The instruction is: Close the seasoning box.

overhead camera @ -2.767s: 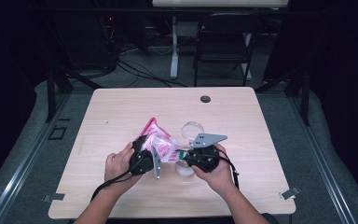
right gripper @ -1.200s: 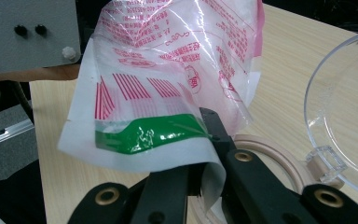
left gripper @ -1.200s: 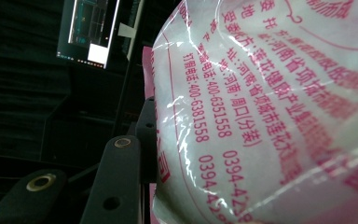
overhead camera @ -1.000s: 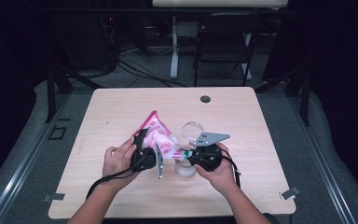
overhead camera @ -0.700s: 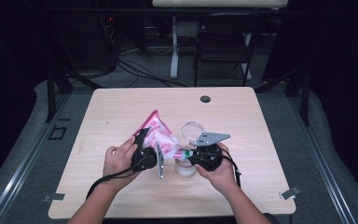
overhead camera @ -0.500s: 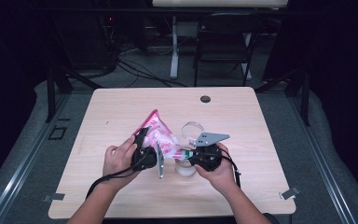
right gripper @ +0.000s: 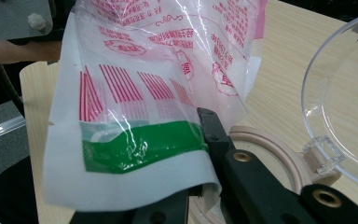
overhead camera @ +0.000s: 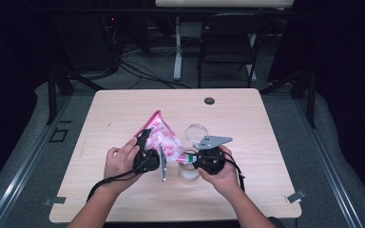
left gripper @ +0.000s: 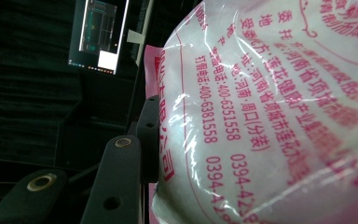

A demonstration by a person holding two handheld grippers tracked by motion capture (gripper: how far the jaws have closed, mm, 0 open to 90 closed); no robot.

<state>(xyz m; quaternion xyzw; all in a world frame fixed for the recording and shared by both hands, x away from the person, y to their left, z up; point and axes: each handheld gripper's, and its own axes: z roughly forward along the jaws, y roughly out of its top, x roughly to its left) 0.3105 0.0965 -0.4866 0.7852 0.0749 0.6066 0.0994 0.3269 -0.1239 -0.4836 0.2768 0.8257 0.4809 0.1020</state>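
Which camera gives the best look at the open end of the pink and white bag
The right gripper view: the bag shows its white and green end pinched in the right gripper over a jar's pale rim. The left gripper view shows red print close up; the high view shows the whole bag, small.

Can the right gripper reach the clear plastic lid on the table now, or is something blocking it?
Probably not now. The right gripper is shut on the pink-and-white plastic bag, so its jaws are occupied. The clear plastic lid lies close beside it, with open wooden table around.
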